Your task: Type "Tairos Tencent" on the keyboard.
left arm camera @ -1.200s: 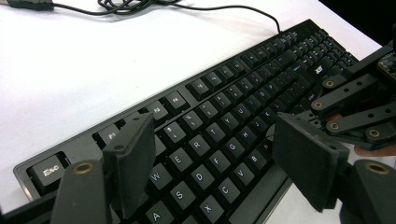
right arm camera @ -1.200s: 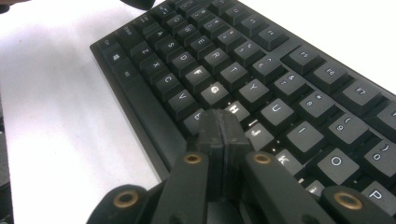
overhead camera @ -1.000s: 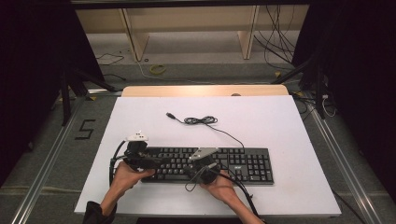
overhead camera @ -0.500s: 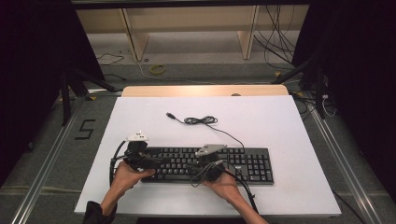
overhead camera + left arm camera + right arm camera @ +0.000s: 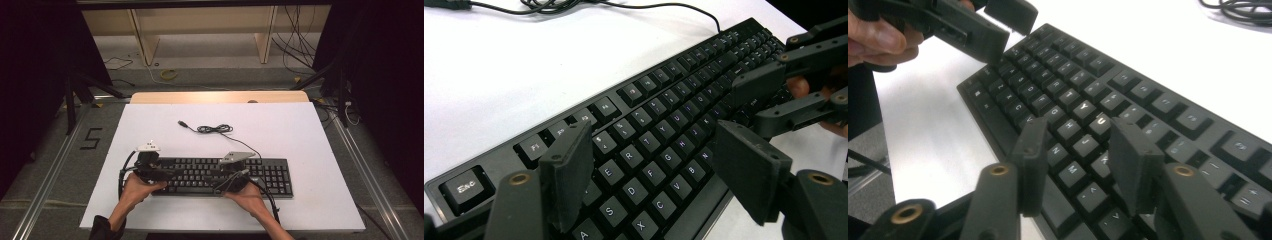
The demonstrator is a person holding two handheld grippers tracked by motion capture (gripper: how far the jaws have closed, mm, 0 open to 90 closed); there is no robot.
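The black full-size keyboard (image 5: 220, 176) lies flat near the front edge of the white tabletop (image 5: 300, 135) — we see its thin black cable (image 5: 215, 129) coiled on the board behind it. Our left gripper (image 5: 167, 173) hovers over the left-hand keys, jaws wide with nothing between them. Our right gripper (image 5: 1078, 167) sits above the middle letter keys — its jaws have just been opening, now half apart, gripping nothing.

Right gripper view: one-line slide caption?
Right gripper jaws apart above black keyboard keys; left gripper hovers over the far end.
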